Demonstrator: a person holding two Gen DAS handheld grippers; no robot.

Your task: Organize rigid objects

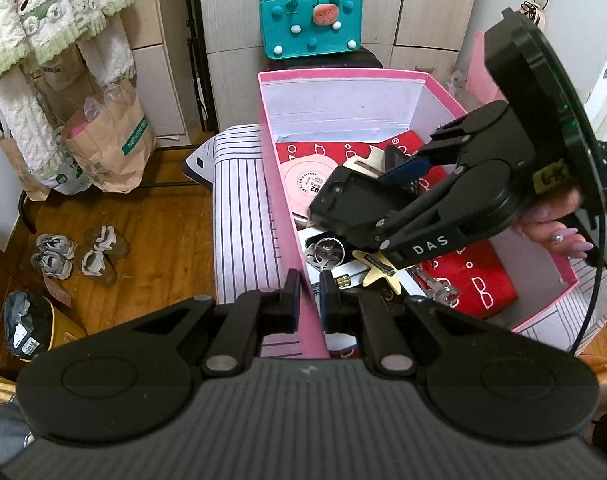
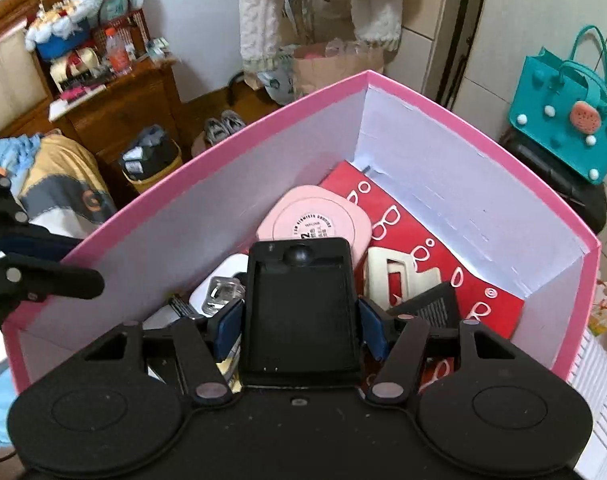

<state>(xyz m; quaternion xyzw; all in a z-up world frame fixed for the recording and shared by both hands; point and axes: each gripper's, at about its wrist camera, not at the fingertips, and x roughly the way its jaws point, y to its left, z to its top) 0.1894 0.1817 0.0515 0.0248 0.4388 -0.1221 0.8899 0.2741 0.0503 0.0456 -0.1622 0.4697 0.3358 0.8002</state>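
From the left wrist, the left hand-held gripper (image 1: pixel 309 300) has its blue-padded jaws closed on the near wall of a pink cardboard box (image 1: pixel 281 184), white inside, resting on a striped cloth (image 1: pixel 243 220); beyond lie a wood floor (image 1: pixel 163 232), small shoes (image 1: pixel 79 256), paper bags (image 1: pixel 111 148) and a teal felt bag (image 1: pixel 311 24). Reaching into the box, the right hand-held gripper (image 1: pixel 379 204) clamps a flat black plastic tray (image 1: pixel 351 208), its long axis tilted down toward the box's left wall.

From the right wrist, the right hand-held gripper (image 2: pixel 299 326) grips that rectangular black plastic tray (image 2: pixel 299 312) by its long sides; it points away along the fingers, a rounded knob at its far end, above a rounded pink case (image 2: pixel 315 220), a red printed card (image 2: pixel 423 248) and a cream buckle (image 2: pixel 399 276); a wooden cabinet (image 2: pixel 123 108) stands behind.
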